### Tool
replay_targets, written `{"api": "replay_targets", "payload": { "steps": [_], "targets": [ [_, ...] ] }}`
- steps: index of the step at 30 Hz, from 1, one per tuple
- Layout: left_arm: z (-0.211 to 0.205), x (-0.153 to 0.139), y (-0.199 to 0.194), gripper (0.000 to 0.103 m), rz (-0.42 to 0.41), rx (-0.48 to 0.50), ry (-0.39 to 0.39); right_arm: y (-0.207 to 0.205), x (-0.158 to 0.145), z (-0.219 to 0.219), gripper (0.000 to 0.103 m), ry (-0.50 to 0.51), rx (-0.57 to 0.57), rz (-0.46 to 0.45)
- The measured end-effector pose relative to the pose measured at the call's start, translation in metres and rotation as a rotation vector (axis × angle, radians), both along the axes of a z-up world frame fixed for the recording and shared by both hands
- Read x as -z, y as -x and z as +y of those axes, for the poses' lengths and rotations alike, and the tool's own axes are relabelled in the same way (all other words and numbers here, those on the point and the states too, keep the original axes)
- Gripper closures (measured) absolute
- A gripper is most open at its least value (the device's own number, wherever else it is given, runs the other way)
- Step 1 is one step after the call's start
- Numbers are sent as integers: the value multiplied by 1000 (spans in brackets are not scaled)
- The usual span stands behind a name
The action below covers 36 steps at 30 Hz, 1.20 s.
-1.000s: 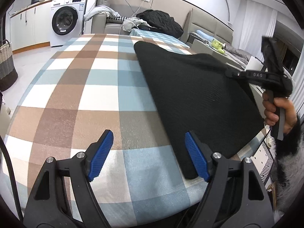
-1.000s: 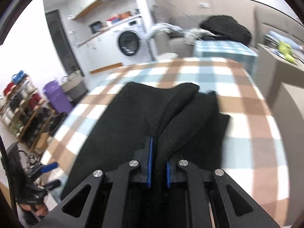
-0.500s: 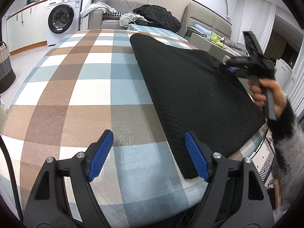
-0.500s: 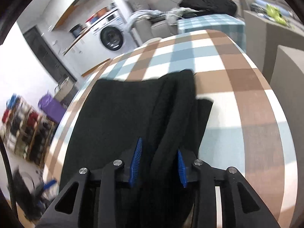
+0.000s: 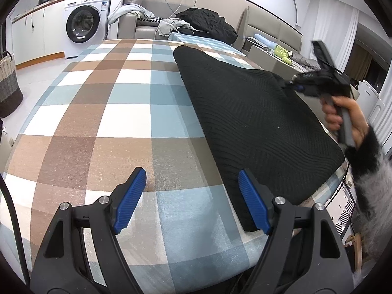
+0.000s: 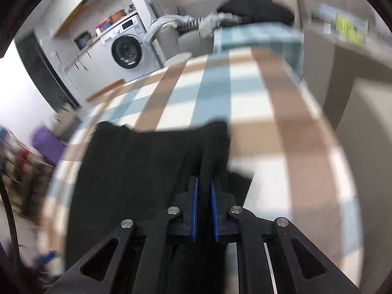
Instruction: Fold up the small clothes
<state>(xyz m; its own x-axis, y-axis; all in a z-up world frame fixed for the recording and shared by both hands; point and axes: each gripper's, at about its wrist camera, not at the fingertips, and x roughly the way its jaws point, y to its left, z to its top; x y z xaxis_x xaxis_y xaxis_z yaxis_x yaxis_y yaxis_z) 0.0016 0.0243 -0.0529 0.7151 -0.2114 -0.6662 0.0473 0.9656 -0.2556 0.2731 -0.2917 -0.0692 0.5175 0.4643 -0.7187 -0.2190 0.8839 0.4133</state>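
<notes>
**On the checked desk, a black knit is pinched at its edge**

Across the right half of a desk (image 5: 103, 112) covered in brown, blue and white checks lies a black knitted garment (image 5: 250, 122), its near corner reaching the desk's front edge. The right hand-held gripper (image 6: 203, 188), whose jaws have just been closing, is clenched on a raised fold of the garment's far side. The left hand-held gripper (image 5: 191, 196) hovers released above the cloth, its right pad beside the garment's near corner. A washing machine (image 5: 84, 19) stands behind.
</notes>
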Motion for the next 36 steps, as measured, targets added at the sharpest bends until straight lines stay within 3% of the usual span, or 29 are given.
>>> {"api": "replay_targets", "payload": {
  "steps": [3, 8, 11, 14, 19, 22, 25, 27, 32, 35, 36],
  "targets": [
    [-3, 1, -1, 27, 4, 3, 0, 39, 1, -7, 84, -48, -42, -17],
    [-10, 0, -2, 27, -2, 22, -13, 103, 12, -9, 84, -18, -44, -33],
    [-11, 0, -3, 27, 0, 25, -11, 125, 18, -9, 92, 0, -18, -69],
    [-11, 0, -3, 27, 3, 24, -7, 135, 15, -10, 92, 37, -8, -65],
    [-12, 0, -5, 27, 18, 42, 28, 163, 5, -23, 78, -113, -4, -79],
    [-19, 1, -6, 27, 26, 66, 44, 182, -1, -15, 74, -114, -57, -116],
    [-27, 3, -7, 27, 34, 90, 40, 191, 5, -3, 74, -127, -105, -100],
    [-30, 3, -6, 27, 31, 94, 30, 193, 5, -6, 76, -122, -74, -90],
    [-30, 3, -5, 27, 31, 88, 33, 203, -18, -27, 76, -132, 3, -178],
    [-32, 3, -3, 27, 32, 92, 26, 208, -17, -23, 73, -166, -74, -174],
    [-32, 3, -4, 27, 33, 95, 26, 209, -15, -19, 68, -170, -91, -164]
  ]
}}
